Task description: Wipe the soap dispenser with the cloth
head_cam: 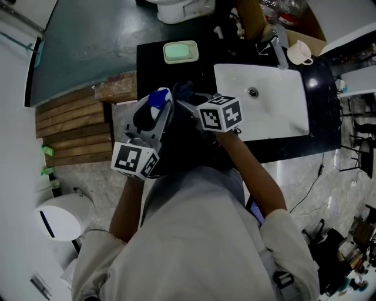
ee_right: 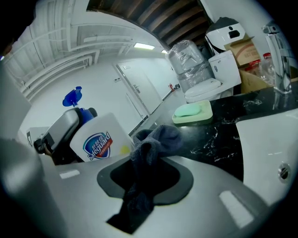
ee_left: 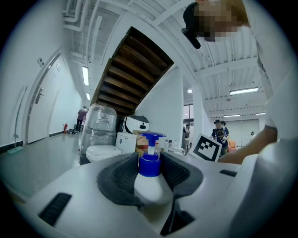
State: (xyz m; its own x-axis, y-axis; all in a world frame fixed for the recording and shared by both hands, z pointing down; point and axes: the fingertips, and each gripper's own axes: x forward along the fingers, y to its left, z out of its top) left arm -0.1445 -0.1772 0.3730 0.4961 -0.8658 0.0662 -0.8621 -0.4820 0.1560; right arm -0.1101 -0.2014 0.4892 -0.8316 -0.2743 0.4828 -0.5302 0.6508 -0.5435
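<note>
The soap dispenser, a white bottle with a blue pump, lies level between the jaws of my left gripper, which is shut on it. In the left gripper view the bottle fills the gap between the pads and its pump points away from the camera. My right gripper is shut on a dark grey cloth. In the right gripper view the cloth bunches out of the jaws, just right of the bottle's labelled side. I cannot tell whether cloth and bottle touch.
A black counter carries a green soap dish and a white sink with a faucet. A white cup stands behind the sink. A toilet is beyond, and a white bin sits on the floor.
</note>
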